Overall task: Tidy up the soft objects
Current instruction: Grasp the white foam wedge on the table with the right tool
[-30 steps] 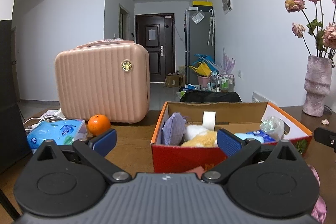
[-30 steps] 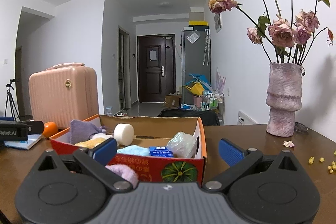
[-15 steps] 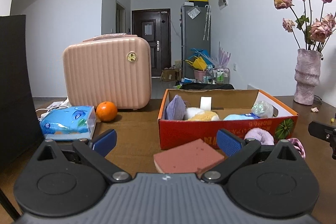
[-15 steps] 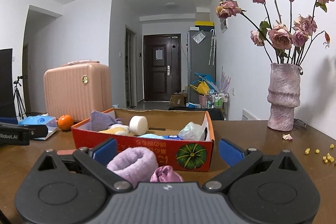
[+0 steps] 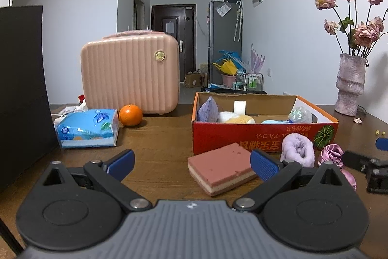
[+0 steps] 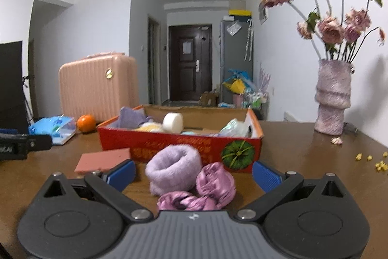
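A red cardboard box (image 5: pixel 264 135) (image 6: pixel 179 145) on the brown table holds several soft items, among them a purple cloth (image 5: pixel 209 109), a white roll (image 6: pixel 172 122) and a clear bag (image 5: pixel 300 114). In front of it lie a pink sponge (image 5: pixel 222 168) (image 6: pixel 101 159), a fluffy lilac band (image 5: pixel 298 149) (image 6: pixel 173 165) and a satin purple scrunchie (image 6: pixel 208 188) (image 5: pixel 332 153). My left gripper (image 5: pixel 191 163) is open, with the sponge near its right finger. My right gripper (image 6: pixel 192 175) is open, and the band and scrunchie lie between its fingers.
A pink hard case (image 5: pixel 129 74), an orange (image 5: pixel 130 115) and a blue tissue pack (image 5: pixel 87 128) stand to the left. A black panel (image 5: pixel 23 89) fills the far left. A vase of dried roses (image 6: pixel 333 98) stands at the right, with yellow crumbs (image 6: pixel 378 162) nearby.
Both grippers have pulled back from the box and lowered; the sponge, lilac band and scrunchie on the table have come into view. Both stay open.
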Action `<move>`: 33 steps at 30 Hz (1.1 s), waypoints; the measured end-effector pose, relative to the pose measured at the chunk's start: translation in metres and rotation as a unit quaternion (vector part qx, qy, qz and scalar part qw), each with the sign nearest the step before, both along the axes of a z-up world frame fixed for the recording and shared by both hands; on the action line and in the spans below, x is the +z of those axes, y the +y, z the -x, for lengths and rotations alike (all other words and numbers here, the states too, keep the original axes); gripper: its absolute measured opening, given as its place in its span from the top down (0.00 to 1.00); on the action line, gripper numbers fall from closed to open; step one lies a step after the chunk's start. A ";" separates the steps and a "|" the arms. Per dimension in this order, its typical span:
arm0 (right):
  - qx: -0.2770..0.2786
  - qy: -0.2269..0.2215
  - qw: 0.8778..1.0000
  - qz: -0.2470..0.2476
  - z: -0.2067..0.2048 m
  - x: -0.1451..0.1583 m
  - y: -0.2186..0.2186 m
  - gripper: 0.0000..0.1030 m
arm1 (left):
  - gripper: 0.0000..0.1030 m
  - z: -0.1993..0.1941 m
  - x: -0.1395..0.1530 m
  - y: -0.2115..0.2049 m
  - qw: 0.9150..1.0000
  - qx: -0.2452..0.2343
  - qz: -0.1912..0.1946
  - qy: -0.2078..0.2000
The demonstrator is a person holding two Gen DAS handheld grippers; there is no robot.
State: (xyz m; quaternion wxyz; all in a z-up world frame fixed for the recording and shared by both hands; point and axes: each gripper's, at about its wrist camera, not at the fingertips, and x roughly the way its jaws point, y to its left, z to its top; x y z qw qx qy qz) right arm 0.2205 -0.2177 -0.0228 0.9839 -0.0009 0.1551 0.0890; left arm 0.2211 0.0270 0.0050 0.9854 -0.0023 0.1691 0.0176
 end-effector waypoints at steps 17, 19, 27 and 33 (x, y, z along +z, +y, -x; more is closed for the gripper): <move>0.078 0.088 0.993 0.022 0.004 -0.021 0.050 0.13 | 0.00 -0.008 -0.017 0.023 0.998 -0.016 0.000 0.058; 0.083 0.096 0.992 0.024 0.005 -0.022 0.053 0.18 | 0.00 -0.008 -0.019 0.025 0.998 -0.020 0.001 0.066; 0.102 0.139 0.984 0.033 0.001 -0.032 0.064 0.42 | 0.00 -0.006 -0.025 0.033 0.996 -0.037 0.000 0.085; 0.109 0.159 0.981 0.029 -0.005 -0.037 0.066 0.64 | 0.00 -0.003 -0.025 0.037 0.995 -0.044 0.005 0.088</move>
